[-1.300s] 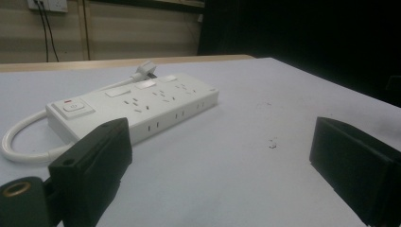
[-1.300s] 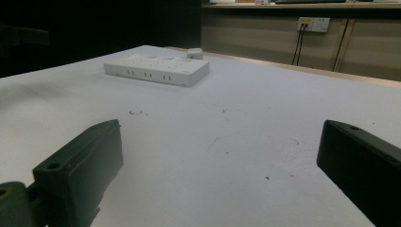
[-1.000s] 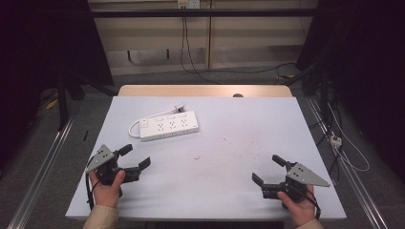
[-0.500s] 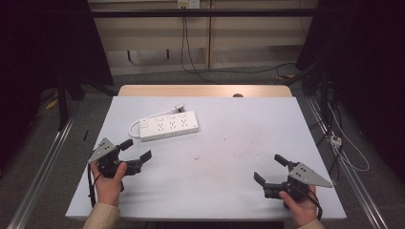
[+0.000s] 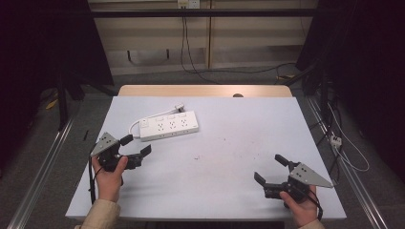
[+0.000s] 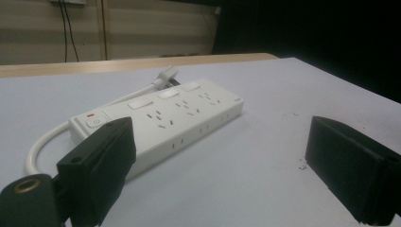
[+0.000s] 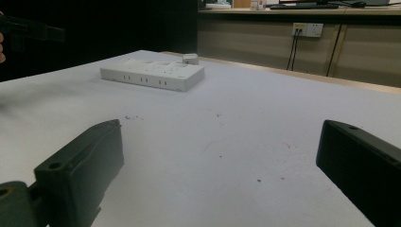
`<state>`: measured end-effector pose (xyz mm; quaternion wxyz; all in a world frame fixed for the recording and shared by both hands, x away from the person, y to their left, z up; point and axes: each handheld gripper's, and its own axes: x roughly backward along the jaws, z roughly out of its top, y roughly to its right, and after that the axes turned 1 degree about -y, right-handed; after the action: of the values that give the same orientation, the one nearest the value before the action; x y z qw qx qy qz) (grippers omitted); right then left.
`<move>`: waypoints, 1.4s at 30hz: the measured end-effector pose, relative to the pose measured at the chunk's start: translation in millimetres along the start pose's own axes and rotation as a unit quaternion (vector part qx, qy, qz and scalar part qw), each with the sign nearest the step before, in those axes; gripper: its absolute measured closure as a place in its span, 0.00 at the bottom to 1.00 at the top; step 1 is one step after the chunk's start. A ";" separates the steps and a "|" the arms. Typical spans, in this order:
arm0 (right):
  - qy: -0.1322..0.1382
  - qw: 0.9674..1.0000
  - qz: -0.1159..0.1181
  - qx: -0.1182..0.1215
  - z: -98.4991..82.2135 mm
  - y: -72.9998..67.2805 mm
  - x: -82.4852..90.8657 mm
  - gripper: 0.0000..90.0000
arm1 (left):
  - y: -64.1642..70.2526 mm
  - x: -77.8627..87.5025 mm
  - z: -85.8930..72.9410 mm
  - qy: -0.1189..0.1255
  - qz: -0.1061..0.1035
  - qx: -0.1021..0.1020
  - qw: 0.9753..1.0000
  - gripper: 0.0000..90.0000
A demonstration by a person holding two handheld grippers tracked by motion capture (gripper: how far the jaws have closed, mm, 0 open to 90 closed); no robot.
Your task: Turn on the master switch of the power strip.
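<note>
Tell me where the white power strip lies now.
In the high view the power strip lies on the table's far left part, just ahead of the open left gripper.

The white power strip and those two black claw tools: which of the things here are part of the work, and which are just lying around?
In use:
- power strip with its cord and plug
- left gripper, open, nearest the strip
- right gripper, open

Just around:
- table
- floor cables
- wall socket

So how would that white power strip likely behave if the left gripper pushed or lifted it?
The power strip looks rigid and lies flat, so it would probably slide, not tip or roll. Its looped cord seems flexible and may drag behind. The left gripper is open beside it.
</note>
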<state>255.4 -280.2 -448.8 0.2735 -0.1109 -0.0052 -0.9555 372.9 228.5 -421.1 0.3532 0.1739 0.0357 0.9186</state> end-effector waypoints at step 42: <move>-0.001 1.000 0.012 0.000 0.4 -0.3 -2.7 0.01 | -13.8 -34.9 9.4 -0.028 0.003 0.013 1.000 0.11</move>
<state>257.6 -278.6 -449.0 0.2852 -0.1116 -0.0045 -0.9519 409.0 215.2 -425.2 0.3491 0.2044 0.0368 0.9138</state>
